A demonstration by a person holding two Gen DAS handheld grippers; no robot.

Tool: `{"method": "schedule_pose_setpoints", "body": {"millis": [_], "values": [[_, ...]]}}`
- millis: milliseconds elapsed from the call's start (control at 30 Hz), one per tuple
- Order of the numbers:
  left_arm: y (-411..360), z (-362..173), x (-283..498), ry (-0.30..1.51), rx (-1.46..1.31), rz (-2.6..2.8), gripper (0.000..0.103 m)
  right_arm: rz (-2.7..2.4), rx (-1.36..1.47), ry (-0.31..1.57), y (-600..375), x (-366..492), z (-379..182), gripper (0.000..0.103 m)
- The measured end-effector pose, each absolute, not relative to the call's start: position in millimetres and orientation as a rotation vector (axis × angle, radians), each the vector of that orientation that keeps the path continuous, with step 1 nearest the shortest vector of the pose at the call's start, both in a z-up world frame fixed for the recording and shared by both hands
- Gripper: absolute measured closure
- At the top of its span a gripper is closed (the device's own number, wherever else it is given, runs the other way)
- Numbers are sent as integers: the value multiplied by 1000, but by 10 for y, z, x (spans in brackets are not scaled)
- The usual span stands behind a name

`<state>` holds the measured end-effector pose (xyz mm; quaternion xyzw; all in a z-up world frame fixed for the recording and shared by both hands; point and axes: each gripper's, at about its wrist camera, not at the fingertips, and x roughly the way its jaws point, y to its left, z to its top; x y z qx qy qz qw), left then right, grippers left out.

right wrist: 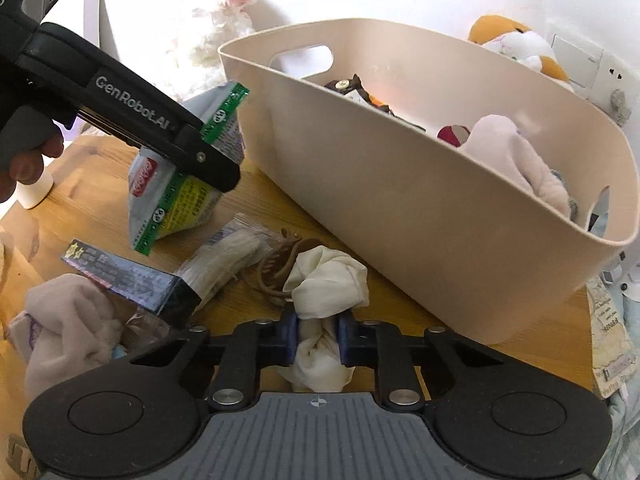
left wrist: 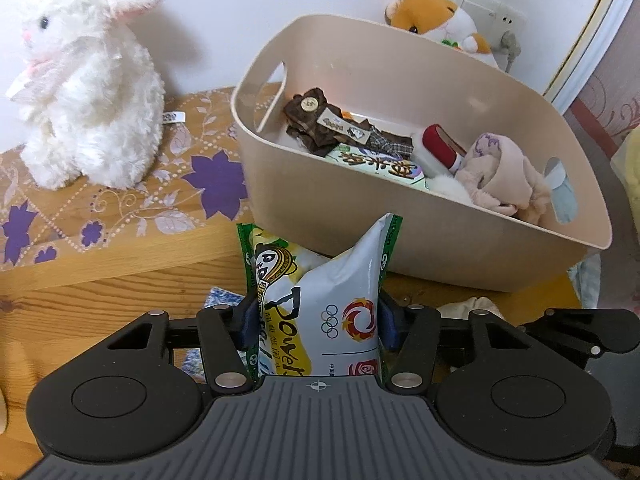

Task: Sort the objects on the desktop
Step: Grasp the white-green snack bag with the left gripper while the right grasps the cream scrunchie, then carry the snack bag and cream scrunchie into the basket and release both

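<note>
Gripping both items firmly: left gripper (left wrist: 316, 320) clamps the snack bag (left wrist: 320, 300), right gripper (right wrist: 318, 340) pinches the cream cloth (right wrist: 326, 280), both near the beige bin (right wrist: 400, 184). Lift clear of its rim before releasing inside.

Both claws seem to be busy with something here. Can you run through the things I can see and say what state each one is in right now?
left gripper: shut on the snack bag.
snack bag: puffy, upright, squeezed at its sides.
right gripper: shut on the cream cloth.
cream cloth: bunched, pinched at its middle.
beige bin: open-topped, partly filled.
white rabbit plush: sitting upright, untouched.
dark box: lying flat on the desk.
</note>
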<state>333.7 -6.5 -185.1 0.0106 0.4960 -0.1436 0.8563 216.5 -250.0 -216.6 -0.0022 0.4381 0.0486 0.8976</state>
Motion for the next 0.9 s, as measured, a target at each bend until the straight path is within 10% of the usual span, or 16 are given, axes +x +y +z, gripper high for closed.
{"method": "schedule_pose_setpoints", "body": {"millis": [900], "values": [[245, -1428, 2858, 958, 25, -305, 46, 13, -71, 875, -2675, 1896, -1910, 91]]}}
